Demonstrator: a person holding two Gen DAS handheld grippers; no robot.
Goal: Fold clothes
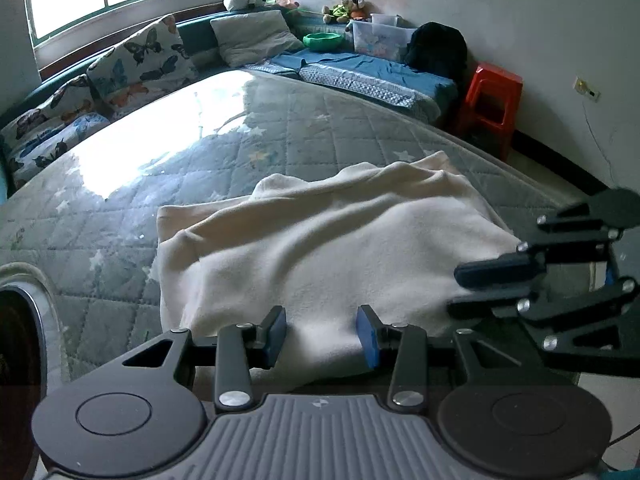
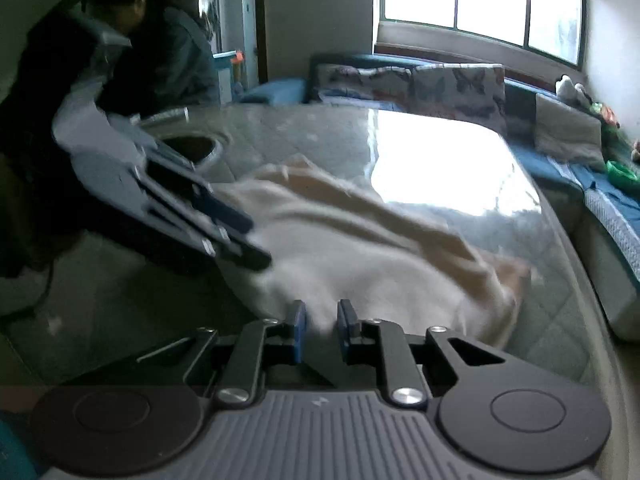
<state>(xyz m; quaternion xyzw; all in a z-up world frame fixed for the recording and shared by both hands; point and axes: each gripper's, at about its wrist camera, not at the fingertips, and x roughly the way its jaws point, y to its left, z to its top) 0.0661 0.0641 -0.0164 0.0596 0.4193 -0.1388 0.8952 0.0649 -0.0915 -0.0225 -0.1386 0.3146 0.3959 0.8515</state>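
the cream garment [image 1: 320, 248] lies rumpled near the mattress [image 1: 240, 128] edge, with bare quilt beyond. left gripper [image 1: 322, 334] stands open at its near hem; right gripper [image 2: 322, 326], narrowly apart, perhaps pinches cloth, blur hides contact.

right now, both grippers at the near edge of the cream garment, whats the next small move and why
Probably close both grippers on the cream garment: the left gripper is open with the hem between its fingers, and the right gripper is also open at that edge.
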